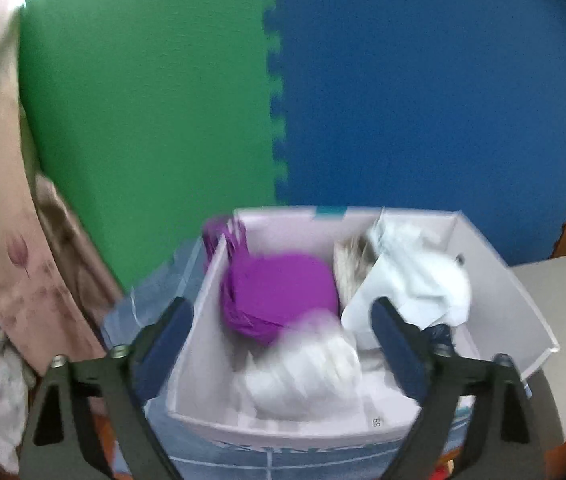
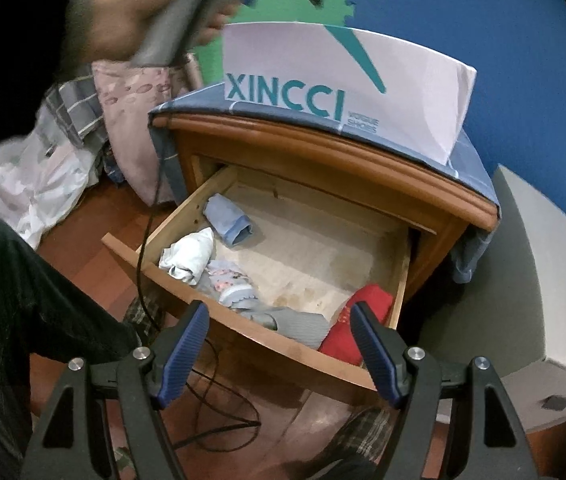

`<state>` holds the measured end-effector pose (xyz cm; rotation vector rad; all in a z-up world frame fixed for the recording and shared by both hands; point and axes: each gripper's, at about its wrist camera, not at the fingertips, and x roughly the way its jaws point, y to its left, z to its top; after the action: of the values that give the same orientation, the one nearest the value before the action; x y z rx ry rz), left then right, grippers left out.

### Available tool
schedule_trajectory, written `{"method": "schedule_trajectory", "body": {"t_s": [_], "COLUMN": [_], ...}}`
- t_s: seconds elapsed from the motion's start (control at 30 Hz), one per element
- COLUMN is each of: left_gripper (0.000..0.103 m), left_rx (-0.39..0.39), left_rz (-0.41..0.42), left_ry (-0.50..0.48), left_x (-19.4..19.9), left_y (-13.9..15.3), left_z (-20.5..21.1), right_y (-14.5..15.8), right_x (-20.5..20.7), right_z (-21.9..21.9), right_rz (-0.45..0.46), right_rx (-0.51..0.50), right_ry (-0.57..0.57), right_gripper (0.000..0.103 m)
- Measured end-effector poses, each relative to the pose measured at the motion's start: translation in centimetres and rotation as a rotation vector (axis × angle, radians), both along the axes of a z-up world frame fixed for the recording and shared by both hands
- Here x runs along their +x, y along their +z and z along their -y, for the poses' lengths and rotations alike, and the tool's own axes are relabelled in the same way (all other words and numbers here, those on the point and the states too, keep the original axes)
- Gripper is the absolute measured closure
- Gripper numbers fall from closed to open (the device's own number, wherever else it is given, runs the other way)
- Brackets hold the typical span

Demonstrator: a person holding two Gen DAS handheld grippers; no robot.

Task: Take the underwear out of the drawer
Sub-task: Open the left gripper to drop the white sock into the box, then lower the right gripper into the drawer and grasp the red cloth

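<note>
On top of the nightstand (image 2: pixel 323 148) stands a white shoe box (image 1: pixel 187 356), and the left claw (image 1: pixel 283 344) hangs over its near rim with its jaws wide apart and nothing between them. Inside the box, a purple piece (image 1: pixel 279 292) lies at 11 o'clock from the claw, draped partly over the left wall. A white bundle (image 1: pixel 315 372) lies just under the claw, blurred, so it is perhaps a piece of underwear that sits loose on the box floor. At 1 o'clock a white cloth (image 1: pixel 415 280) is crumpled against the right wall.

In the right wrist view, the drawer (image 2: pixel 267 344) is pulled out below the box. The right claw (image 2: pixel 279 352) hovers above the drawer's front edge, jaws apart, holding nothing. Underwear is in the drawer: a blue roll (image 2: pixel 231 224) at 11 o'clock, a pale piece (image 2: pixel 191 256) near the left side, a patterned piece (image 2: pixel 231 284) just beside it, a grey piece (image 2: pixel 299 324) against the front, directly between the claw tips, and a red piece (image 2: pixel 363 316) at 1 o'clock in the right front corner. A hand (image 2: pixel 139 20) at the top left grips the handle of the left claw. A black cable (image 2: pixel 151 240) hangs down past the drawer's left corner.
</note>
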<state>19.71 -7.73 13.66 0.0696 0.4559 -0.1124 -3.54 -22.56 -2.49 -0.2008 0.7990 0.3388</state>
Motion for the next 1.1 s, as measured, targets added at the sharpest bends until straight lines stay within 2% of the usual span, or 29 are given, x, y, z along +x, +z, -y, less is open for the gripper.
{"method": "schedule_trajectory", "body": {"t_s": [0.07, 0.13, 0.23, 0.33, 0.4, 0.43, 0.5, 0.53, 0.57, 0.67, 0.7, 0.77, 0.87, 1.1], "left_gripper": [0.005, 0.001, 0.000, 0.000, 0.000, 0.000, 0.000, 0.000, 0.000, 0.000, 0.000, 0.000, 0.000, 0.000], "left_rx": [-0.018, -0.092, -0.115, -0.085, -0.100, -0.118, -0.215, -0.272, -0.289, -0.239, -0.244, -0.242, -0.198, -0.180], "left_rz": [0.043, 0.083, 0.140, 0.106, 0.062, 0.035, -0.033, -0.018, 0.014, 0.028, 0.030, 0.034, 0.059, 0.084], "left_ry": [-0.004, -0.036, -0.031, 0.030, 0.062, 0.079, 0.102, 0.107, 0.111, 0.130, 0.121, 0.105, 0.090, 0.065], "left_x": [-2.7, -5.7, -11.0, -14.4, -15.9, -16.2, -15.7, -15.8, -16.0, -16.1, -16.1, -16.3, -16.7, -16.8], "left_y": [0.9, 1.1, -0.1, -3.5, -6.2, -7.2, -7.8, -7.6, -7.4, -7.4, -7.3, -7.4, -7.2, -6.9], "left_z": [-1.2, -3.1, -6.3, -9.5, -11.5, -12.3, -14.1, -14.9, -15.3, -15.2, -15.2, -15.0, -14.5, -13.6], "right_y": [-0.1, 0.0, 0.3, 0.3, 0.4, 0.3, -0.2, -0.8, -1.3, -4.1, -5.3, -7.7, -10.7, -14.1], "right_x": [0.3, 0.9, 1.7, 3.5, 4.7, 5.6, 7.3, 8.4, 9.2, 12.3, 13.2, 14.9, 16.9, 19.0], "right_z": [0.6, 1.7, 3.9, 6.6, 8.0, 8.4, 8.2, 7.7, 7.0, 4.8, 4.2, 3.5, 2.7, 3.0], "right_rz": [-0.014, -0.027, -0.049, -0.102, -0.125, -0.147, -0.199, -0.225, -0.243, -0.331, -0.360, -0.423, -0.493, -0.531], "right_rx": [0.012, 0.044, 0.103, 0.159, 0.183, 0.187, 0.174, 0.154, 0.127, 0.055, 0.035, 0.019, -0.006, -0.097], "right_ry": [-0.024, -0.060, -0.147, -0.243, -0.285, -0.298, -0.294, -0.281, -0.272, -0.275, -0.286, -0.321, -0.331, -0.386], "right_gripper": [0.028, 0.028, 0.028, 0.028, 0.028, 0.028, 0.028, 0.028, 0.028, 0.028, 0.028, 0.028, 0.028, 0.028]}}
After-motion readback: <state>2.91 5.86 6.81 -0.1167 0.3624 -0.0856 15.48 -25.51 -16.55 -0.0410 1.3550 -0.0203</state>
